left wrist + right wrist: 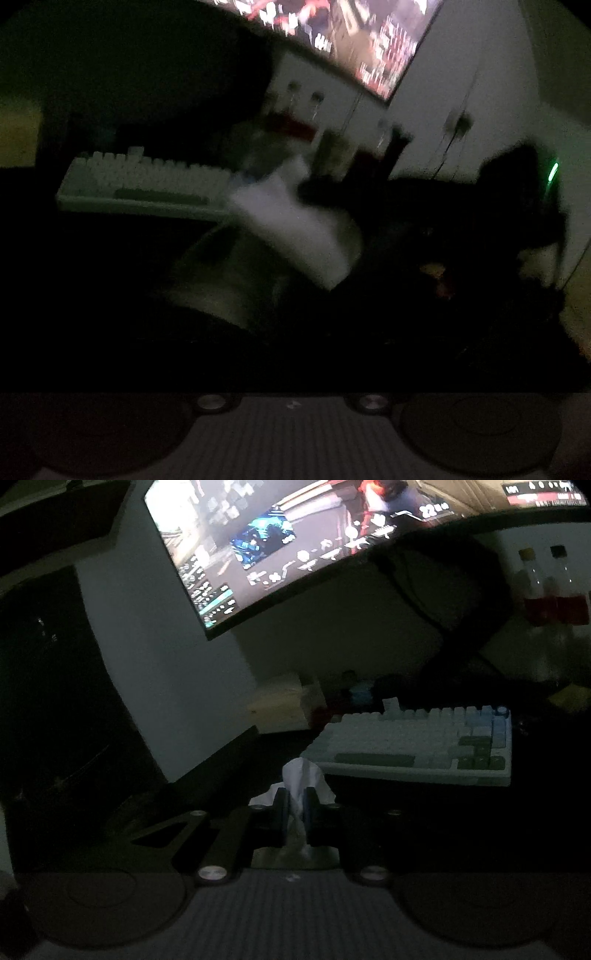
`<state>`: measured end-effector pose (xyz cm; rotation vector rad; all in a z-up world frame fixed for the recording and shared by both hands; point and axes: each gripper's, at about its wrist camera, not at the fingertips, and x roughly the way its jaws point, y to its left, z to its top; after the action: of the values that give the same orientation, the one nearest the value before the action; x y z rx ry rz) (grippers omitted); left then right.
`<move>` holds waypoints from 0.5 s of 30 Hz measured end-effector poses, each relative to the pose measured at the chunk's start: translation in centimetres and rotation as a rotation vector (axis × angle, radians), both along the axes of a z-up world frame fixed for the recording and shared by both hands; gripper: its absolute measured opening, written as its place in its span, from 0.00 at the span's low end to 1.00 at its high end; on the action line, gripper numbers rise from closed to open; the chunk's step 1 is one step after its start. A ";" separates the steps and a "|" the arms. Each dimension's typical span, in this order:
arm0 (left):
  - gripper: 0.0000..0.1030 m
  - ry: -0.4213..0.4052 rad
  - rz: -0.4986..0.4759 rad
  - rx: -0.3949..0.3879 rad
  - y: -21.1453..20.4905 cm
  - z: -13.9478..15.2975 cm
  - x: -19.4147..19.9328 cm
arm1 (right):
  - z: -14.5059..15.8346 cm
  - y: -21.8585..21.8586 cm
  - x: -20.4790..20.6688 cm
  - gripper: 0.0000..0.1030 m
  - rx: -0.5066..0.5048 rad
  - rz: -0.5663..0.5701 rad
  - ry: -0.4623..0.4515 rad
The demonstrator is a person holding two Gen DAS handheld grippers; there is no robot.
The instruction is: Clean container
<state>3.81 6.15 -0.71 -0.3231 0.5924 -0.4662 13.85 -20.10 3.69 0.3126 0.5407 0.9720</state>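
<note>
A crumpled white tissue [303, 779] is clamped between the narrow jaws of the right gripper [295, 805], a pale mechanical keyboard [417, 746] lying beyond; ahead of the left gripper, whose jaws cannot be made out, a blurred pale round container [236, 280] is seen

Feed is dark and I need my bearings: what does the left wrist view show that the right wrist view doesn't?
Only the left wrist view shows the pale container, blurred, with a white sheet over it, and a green light.

Only the right wrist view shows the right gripper shut on a white tissue.

Both show the keyboard, monitor and red-filled bottles.
</note>
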 end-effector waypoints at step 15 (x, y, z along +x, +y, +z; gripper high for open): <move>0.57 -0.036 0.051 0.270 -1.9 -2.7 -3.3 | 0.1 7.0 -1.1 0.10 -0.112 0.275 -0.053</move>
<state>0.52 4.22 -3.39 -0.0727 0.6026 -0.3374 12.76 -13.14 3.77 0.1133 0.5974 1.2069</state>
